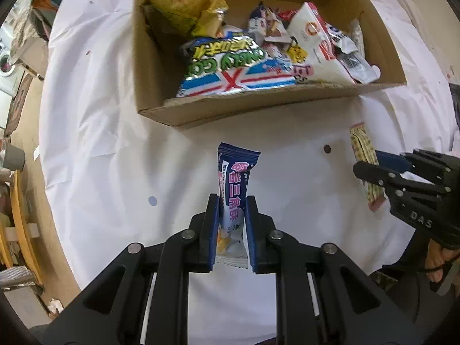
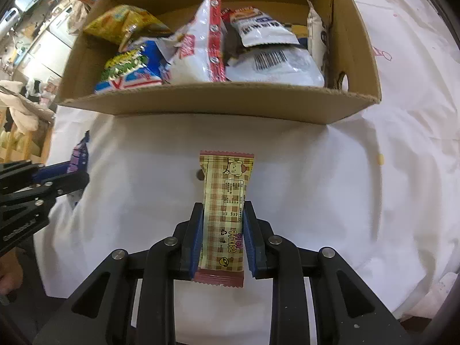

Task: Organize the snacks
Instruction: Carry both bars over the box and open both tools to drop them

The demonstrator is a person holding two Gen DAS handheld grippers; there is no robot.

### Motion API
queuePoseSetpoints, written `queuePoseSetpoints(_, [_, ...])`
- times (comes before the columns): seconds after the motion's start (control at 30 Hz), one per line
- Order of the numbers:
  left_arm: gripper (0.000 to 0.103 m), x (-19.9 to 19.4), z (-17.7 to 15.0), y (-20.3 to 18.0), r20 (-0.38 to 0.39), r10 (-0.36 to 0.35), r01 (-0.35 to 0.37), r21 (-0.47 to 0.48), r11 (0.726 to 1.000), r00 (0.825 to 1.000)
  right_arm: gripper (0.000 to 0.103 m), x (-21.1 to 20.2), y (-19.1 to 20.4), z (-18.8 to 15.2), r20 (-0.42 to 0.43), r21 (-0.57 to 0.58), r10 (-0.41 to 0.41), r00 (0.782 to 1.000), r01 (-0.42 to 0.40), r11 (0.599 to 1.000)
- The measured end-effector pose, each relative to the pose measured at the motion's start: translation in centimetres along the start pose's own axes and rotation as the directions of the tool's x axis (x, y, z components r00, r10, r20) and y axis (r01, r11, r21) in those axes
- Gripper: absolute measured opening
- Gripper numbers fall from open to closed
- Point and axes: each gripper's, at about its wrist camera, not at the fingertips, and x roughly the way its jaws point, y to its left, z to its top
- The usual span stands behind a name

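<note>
On the left, the left gripper (image 1: 231,230) has its fingers (image 1: 213,230) closed narrow on a dark blue snack bar (image 1: 234,178), pinching its long sides near the lower end; the bar's long axis runs straight out along the fingers, its far crimped end pointing toward the cardboard box (image 1: 161,109) and held above the white-covered table (image 1: 100,115). To the right, the right gripper (image 2: 222,234) clamps a beige plaid snack bar (image 2: 225,189) the same way, long axis in line with the fingers (image 2: 193,235), top seal aimed at the box's near wall. Both bars appear lifted and mid-carry, so the step in hand is likely the transfer into the box, which already holds a yellow bag (image 1: 187,8), a blue and silver bag (image 1: 230,69) and white packets (image 2: 276,57). The next move probably calls for raising each bar over the near wall, finding a gap among the packets, then opening the fingers.
</note>
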Motion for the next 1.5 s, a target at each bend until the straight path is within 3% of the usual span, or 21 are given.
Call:
queuePoseSetpoints(0.17, [0.014, -2.2, 0.5, 0.8, 0.105, 0.034, -0.033, -0.004, 0.999, 0.994, 0.027, -0.9, 1.6, 0.3, 0.027, -0.039, 0.07, 0.997, -0.069, 0.997])
queuePoseSetpoints(0.27, [0.014, -4.5, 0.0, 1.3, 0.178, 0.073, -0.068, -0.033, 0.997, 0.981, 0.027, -2.5, 2.7, 0.9, 0.072, -0.065, 0.119, 0.99, -0.114, 0.991])
queuePoseSetpoints(0.53, [0.014, -9.0, 1.2, 2.5, 0.297, 0.088, -0.041, -0.161, 0.986, 0.951, 0.027, -6.4, 3.6, 1.8, 0.2, -0.111, 0.225, 0.954, -0.206, 0.972])
queuePoseSetpoints(0.73, [0.014, -10.6, 4.0, 1.3, 0.356, 0.09, -0.03, -0.171, 0.985, 0.93, 0.027, -9.5, 2.7, 2.7, 0.317, -0.105, 0.266, 0.91, -0.245, 0.964])
queuePoseSetpoints(1.03, [0.014, -11.3, 7.1, 0.6, 0.378, 0.051, 0.017, -0.175, 0.984, 0.924, 0.027, -13.5, -1.0, 4.1, 0.445, -0.055, 0.276, 0.852, -0.282, 0.958])
queuePoseSetpoints(1.17, [0.014, -11.3, 7.8, 1.1, 0.386, 0.051, 0.029, -0.199, 0.98, 0.921, 0.027, -14.3, -3.2, 5.9, 0.47, -0.019, 0.284, 0.836, -0.312, 0.95])
queuePoseSetpoints(1.33, [0.015, -11.1, 8.4, 2.1, 0.389, 0.042, 0.049, -0.222, 0.974, 0.92, 0.027, -13.9, -5.4, 7.9, 0.47, 0.044, 0.254, 0.845, -0.31, 0.95])
queuePoseSetpoints(1.5, [0.015, -10.2, 9.0, 2.7, 0.394, 0.031, 0.061, -0.221, 0.973, 0.919, 0.027, -11.7, -5.5, 9.0, 0.418, 0.076, 0.216, 0.882, -0.271, 0.96])
